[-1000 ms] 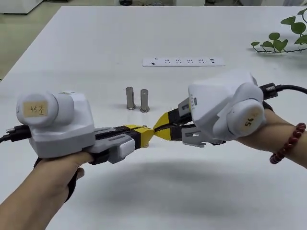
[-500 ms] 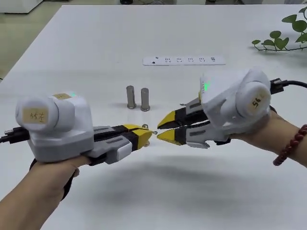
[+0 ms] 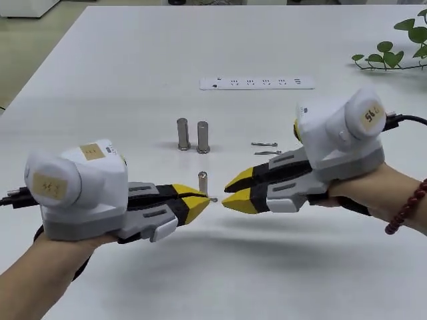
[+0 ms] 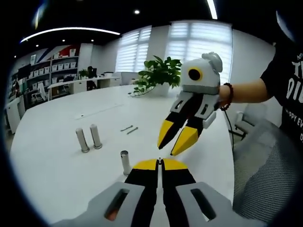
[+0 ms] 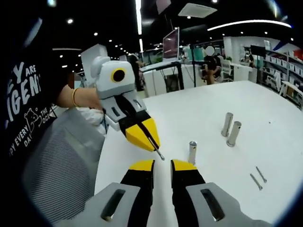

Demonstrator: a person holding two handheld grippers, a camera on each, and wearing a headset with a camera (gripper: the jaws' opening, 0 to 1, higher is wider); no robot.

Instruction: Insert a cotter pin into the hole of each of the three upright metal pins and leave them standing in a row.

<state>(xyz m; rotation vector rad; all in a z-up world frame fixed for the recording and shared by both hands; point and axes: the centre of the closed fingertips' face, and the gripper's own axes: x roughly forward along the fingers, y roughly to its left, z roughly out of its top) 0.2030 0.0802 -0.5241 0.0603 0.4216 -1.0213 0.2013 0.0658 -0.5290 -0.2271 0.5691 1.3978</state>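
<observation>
**Cotter pin held at the near metal pin, not yet inserted**

The left gripper (image 3: 207, 198) is pinching a cotter pin (image 5: 159, 153), jaws pressed together, with only the pin's tip protruding. The right gripper (image 3: 228, 194) is hanging spread and empty, just beside that tip. The near metal pin (image 3: 202, 181) is standing upright just behind both grippers, and two more metal pins (image 3: 183, 134) are standing farther back (spare cotter pins (image 3: 264, 144) are lying on the surface (image 3: 100, 80)). Judgement: level the cotter pin with the hole, brace the metal pin with the right gripper, and feed slowly to avoid toppling it.

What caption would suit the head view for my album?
The left gripper pinches a cotter pin beside the open right gripper, three metal pins upright beyond.
</observation>
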